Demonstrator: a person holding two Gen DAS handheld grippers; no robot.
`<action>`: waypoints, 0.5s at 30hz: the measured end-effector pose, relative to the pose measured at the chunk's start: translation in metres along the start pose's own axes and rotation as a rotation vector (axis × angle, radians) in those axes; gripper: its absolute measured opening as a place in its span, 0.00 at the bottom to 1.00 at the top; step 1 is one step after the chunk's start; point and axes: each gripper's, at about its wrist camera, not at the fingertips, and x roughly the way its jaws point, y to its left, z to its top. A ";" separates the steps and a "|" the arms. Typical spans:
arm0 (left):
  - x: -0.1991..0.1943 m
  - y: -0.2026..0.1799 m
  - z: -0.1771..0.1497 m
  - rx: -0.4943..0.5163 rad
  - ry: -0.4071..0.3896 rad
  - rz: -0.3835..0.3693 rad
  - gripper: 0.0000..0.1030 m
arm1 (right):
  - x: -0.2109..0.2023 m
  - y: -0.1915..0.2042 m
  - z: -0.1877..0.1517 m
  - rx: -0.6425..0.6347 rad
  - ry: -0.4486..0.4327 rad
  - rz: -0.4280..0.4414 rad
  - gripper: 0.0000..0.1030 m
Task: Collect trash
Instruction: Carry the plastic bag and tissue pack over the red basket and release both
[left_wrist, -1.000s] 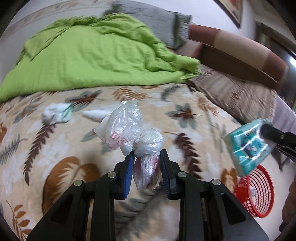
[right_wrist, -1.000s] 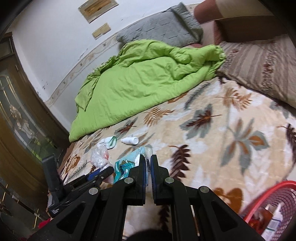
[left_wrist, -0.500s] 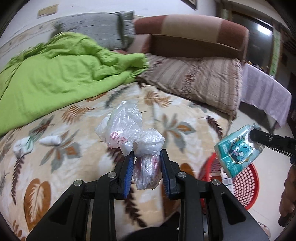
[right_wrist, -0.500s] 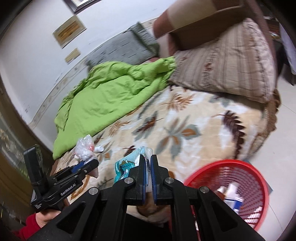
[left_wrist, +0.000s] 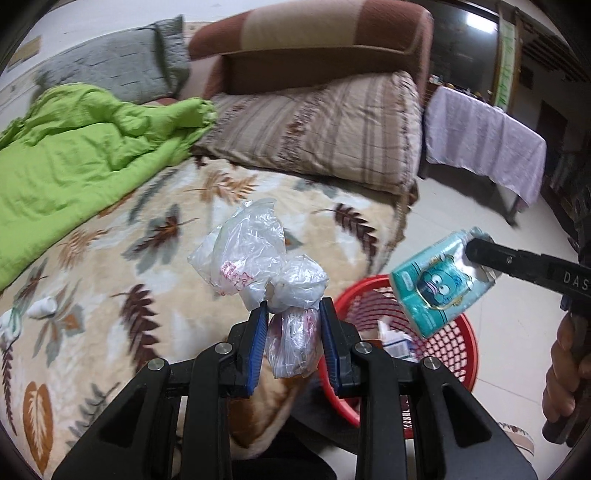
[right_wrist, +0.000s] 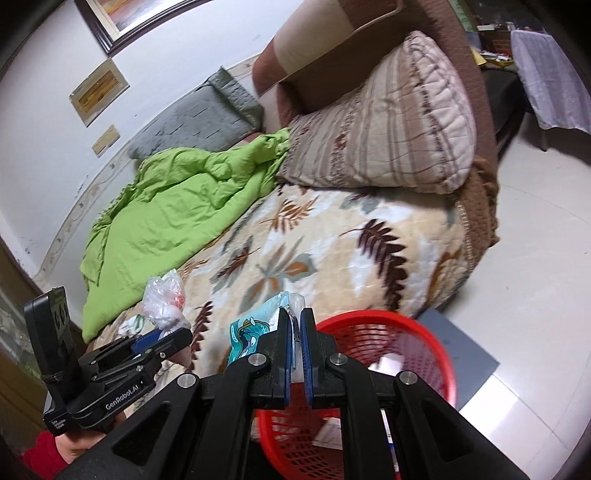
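My left gripper (left_wrist: 291, 314) is shut on a crumpled clear plastic bag (left_wrist: 255, 262) and holds it above the bed's edge; it also shows in the right wrist view (right_wrist: 164, 295). My right gripper (right_wrist: 294, 317) is shut on a teal tissue packet (right_wrist: 251, 330), seen in the left wrist view (left_wrist: 432, 284) hanging over the red mesh basket (left_wrist: 454, 347). The basket (right_wrist: 417, 332) stands on the floor beside the bed with some trash inside. A white crumpled scrap (left_wrist: 42, 306) lies on the leaf-print blanket (left_wrist: 110, 273).
A green quilt (left_wrist: 74, 147) covers the far left of the bed. A striped pillow (left_wrist: 321, 125) and a brown headboard (left_wrist: 314, 40) lie behind. A table with purple cloth (left_wrist: 484, 144) stands at right on the tiled floor (right_wrist: 535, 229).
Both grippers swung right, away from the bed's middle toward its edge. The red basket came into fuller view below the tissue packet. Both grips stayed shut.
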 end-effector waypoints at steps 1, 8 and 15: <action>0.002 -0.004 0.000 0.006 0.005 -0.006 0.26 | -0.003 -0.005 0.000 0.003 -0.004 -0.007 0.06; 0.019 -0.046 -0.001 0.050 0.058 -0.101 0.26 | -0.016 -0.027 -0.004 0.017 -0.009 -0.067 0.06; 0.034 -0.067 -0.010 0.056 0.132 -0.196 0.49 | -0.012 -0.035 -0.014 -0.012 0.059 -0.163 0.35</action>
